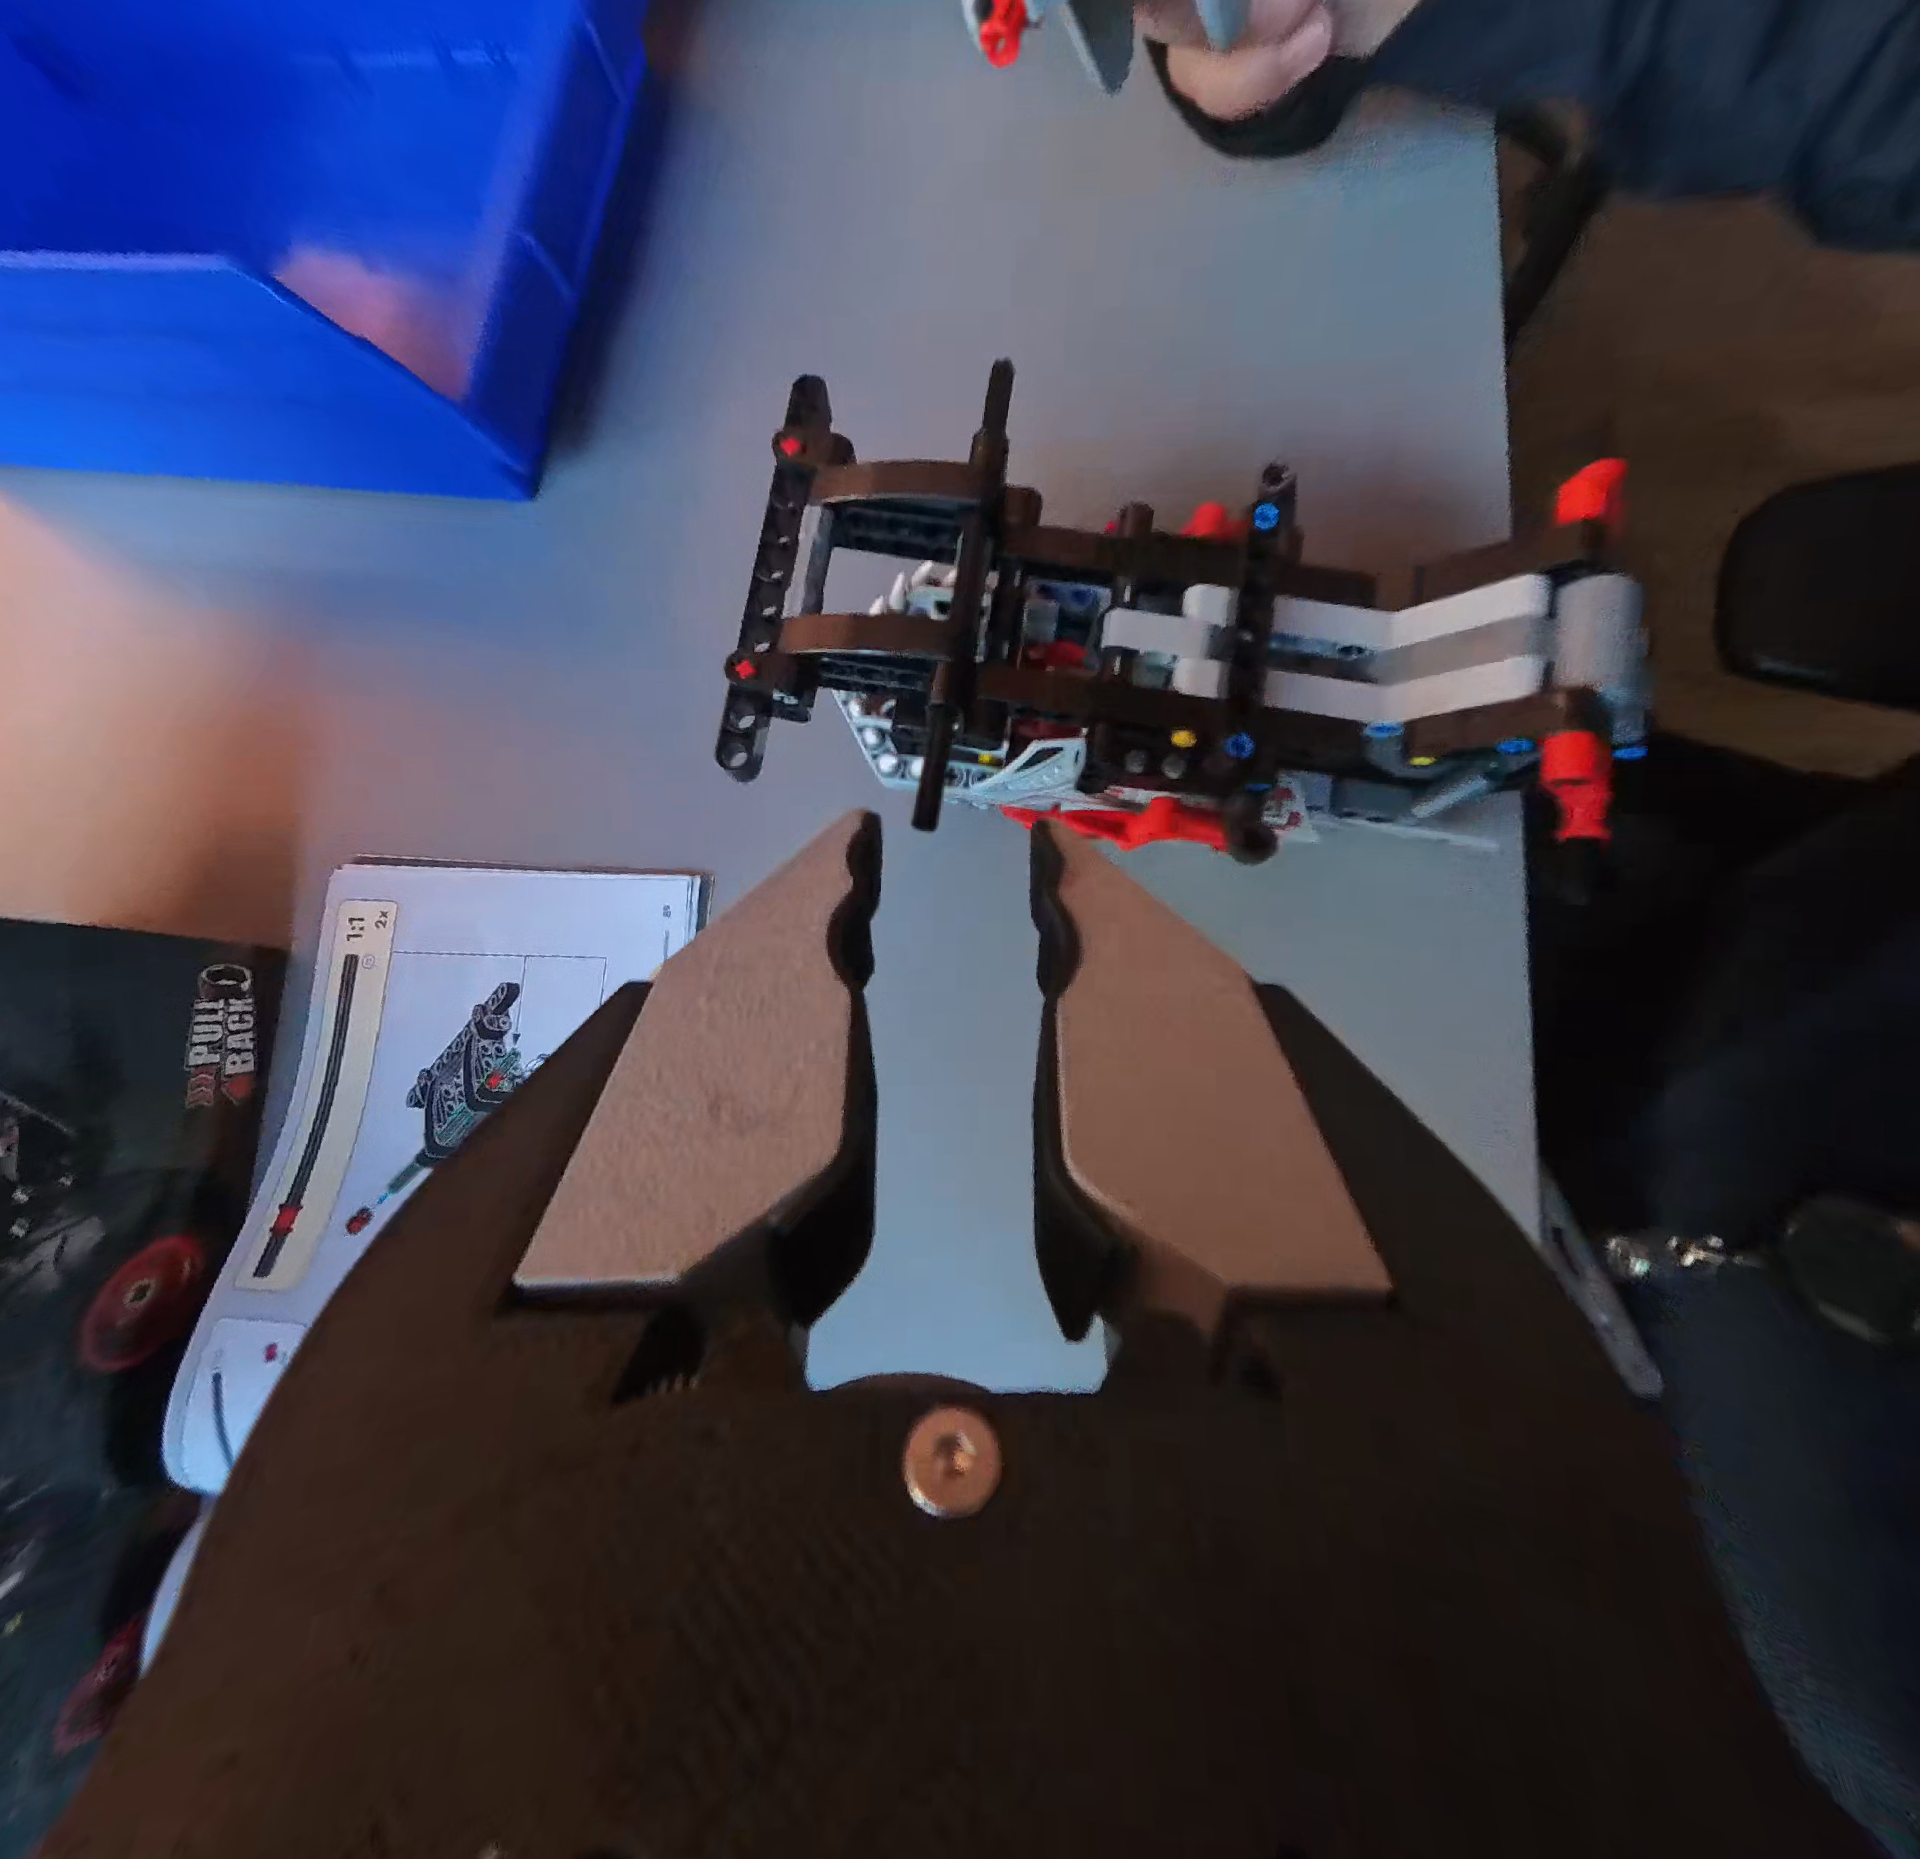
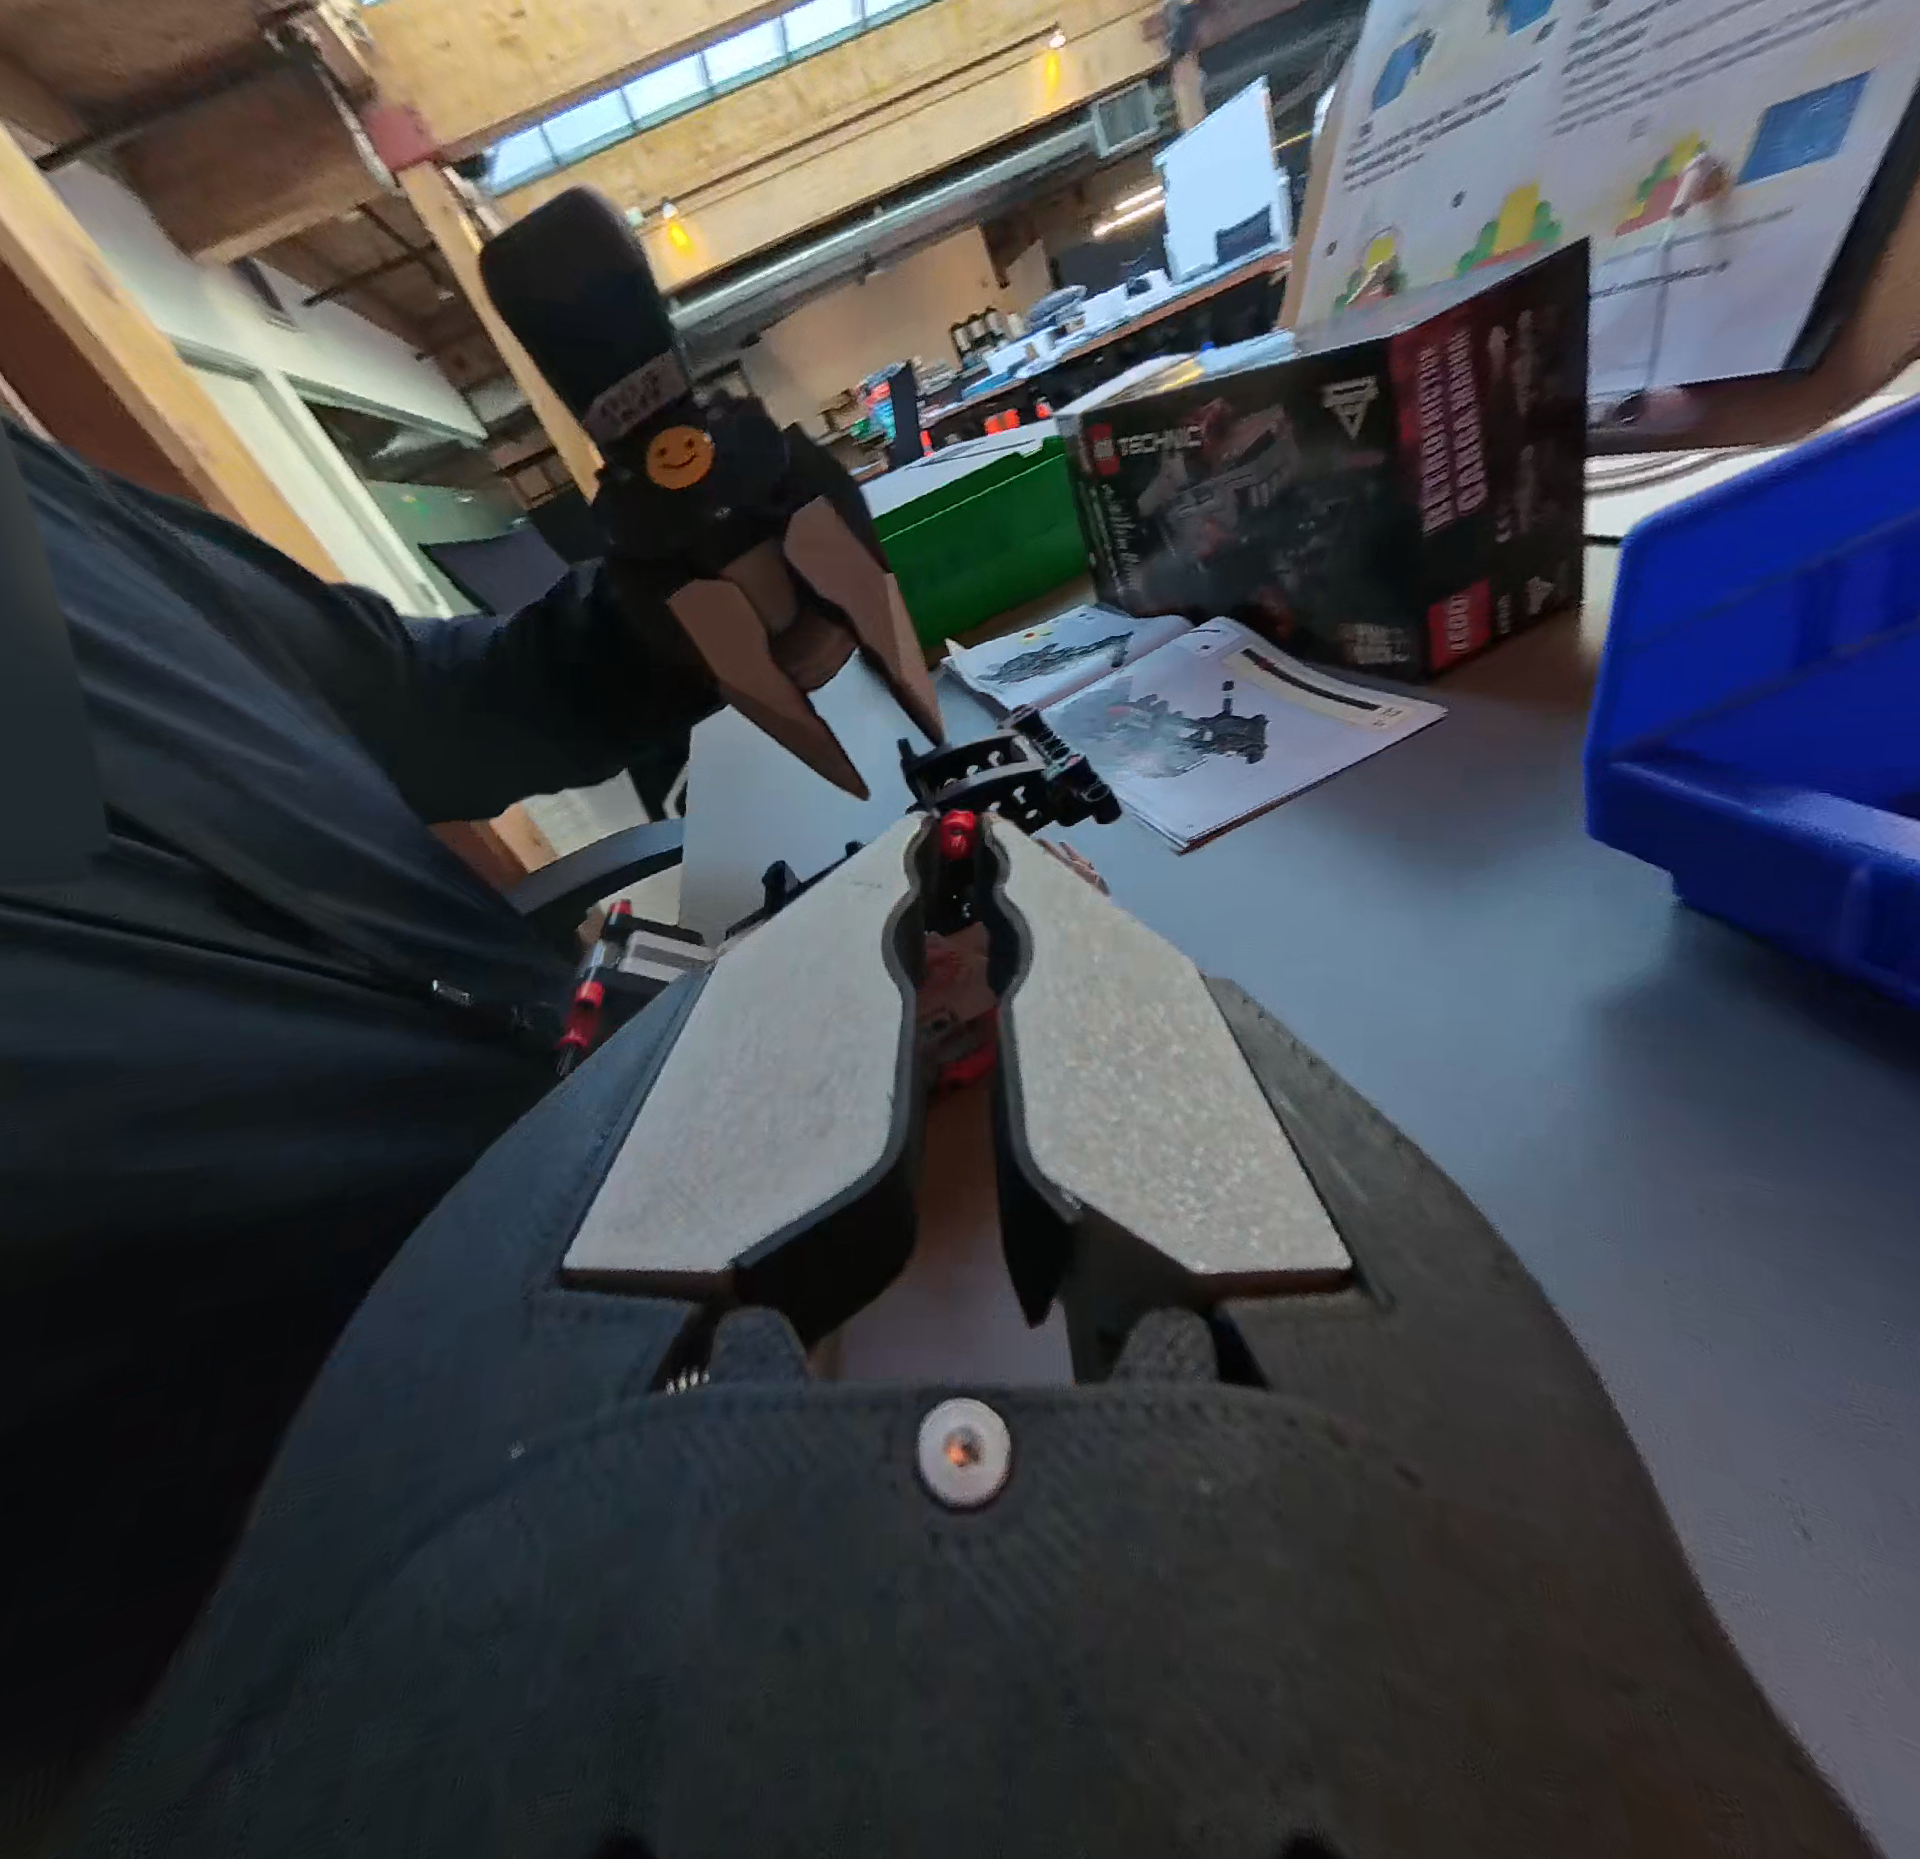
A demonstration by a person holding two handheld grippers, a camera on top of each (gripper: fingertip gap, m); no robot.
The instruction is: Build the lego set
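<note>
Grey table: one lego model lying crosswise; left gripper spread, right gripper pinching one red pin.

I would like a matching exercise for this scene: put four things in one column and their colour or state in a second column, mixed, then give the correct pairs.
Things:
1. storage bin
2. left gripper
3. right gripper
4. instruction booklet

Colour or state:
A. shut on a small red and black piece
B. lying open on the table
C. blue
D. open, holding nothing

Pairs: 1-C, 2-D, 3-A, 4-B
</note>
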